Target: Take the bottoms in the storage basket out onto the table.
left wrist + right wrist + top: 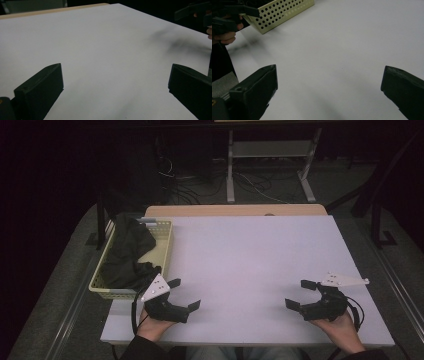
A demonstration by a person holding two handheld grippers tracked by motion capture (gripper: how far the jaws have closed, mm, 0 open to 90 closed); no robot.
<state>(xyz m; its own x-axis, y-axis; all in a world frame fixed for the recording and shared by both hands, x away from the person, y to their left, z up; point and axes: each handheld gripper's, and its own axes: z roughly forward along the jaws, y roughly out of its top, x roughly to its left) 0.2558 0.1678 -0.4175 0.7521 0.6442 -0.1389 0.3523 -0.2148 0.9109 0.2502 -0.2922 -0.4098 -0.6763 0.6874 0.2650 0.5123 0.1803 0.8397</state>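
My left gripper rests low over the white table near its front left, jaws wide apart and nothing between them. My right gripper sits near the front right, also open and empty. A pale yellow perforated basket stands at the table's left edge, holding a dark cloth that drapes over its rim. In the left gripper view my left gripper frames bare tabletop. The right gripper view shows my right gripper over bare tabletop, with the basket at upper left.
A wooden strip runs along the table's far edge. Beyond it stand a metal frame's legs and cables on the floor. The other hand and its gripper appear at the right gripper view's upper left.
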